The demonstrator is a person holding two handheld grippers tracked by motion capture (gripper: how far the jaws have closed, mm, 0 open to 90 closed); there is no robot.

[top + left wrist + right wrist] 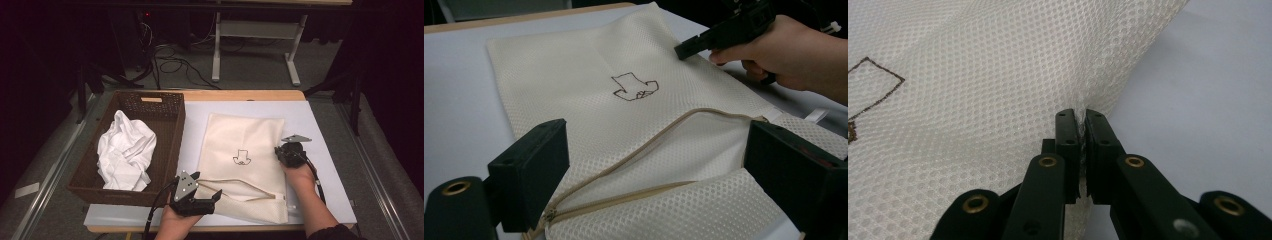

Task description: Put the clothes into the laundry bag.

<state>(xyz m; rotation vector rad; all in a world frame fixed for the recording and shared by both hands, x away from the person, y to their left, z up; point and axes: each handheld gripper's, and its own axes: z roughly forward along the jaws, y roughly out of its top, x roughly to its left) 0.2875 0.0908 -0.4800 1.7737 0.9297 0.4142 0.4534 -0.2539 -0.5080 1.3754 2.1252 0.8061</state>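
Observation:
A cream mesh laundry bag [240, 145] with a small brown shirt drawing lies flat on the pale mat. Its zipper [649, 145] is partly undone near the front edge, and the opening gapes a little. My right gripper [276, 150] is at the bag's right edge, shut on a pinch of the mesh [973, 75], which bunches between the pads of that gripper [1080, 117]. My left gripper [206, 184] hovers at the bag's front left corner. It [664, 175] stands open, with a jaw on each side of the zipper opening and neither pad touching the bag [589, 65].
A dark woven basket [175, 145] stands left of the bag and holds a crumpled white cloth [125, 150]. The pale mat [310, 125] covers the wooden table. Beyond the table's far edge are cables and a white desk frame on the floor.

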